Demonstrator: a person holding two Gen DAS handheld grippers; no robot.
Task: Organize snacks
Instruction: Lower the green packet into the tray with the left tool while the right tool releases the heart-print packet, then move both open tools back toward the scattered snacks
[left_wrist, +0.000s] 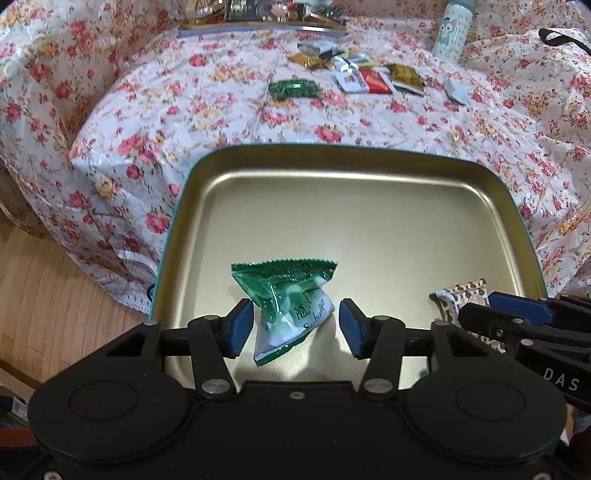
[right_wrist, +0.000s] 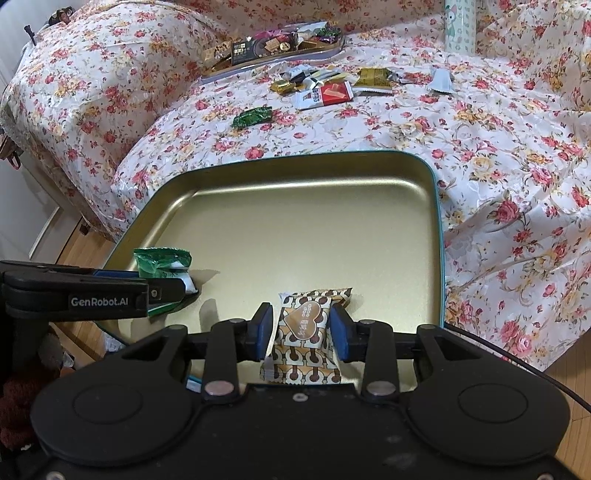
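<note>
Floral cloth (left_wrist: 258, 122), gold tin tray (left_wrist: 369, 229), left claw (left_wrist: 295, 325) apart around green sachet (left_wrist: 288, 299), right claw (right_wrist: 301, 332) pinching patterned packet (right_wrist: 306, 332).

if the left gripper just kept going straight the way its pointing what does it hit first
Most likely the green snack packet lying between the left gripper pads, then the gold tray floor under it; depth is hard to judge.

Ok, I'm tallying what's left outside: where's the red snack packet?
The red snack packet lies on the floral cloth beyond the gold tray, in the wrapper cluster, right of the green candy.
</note>
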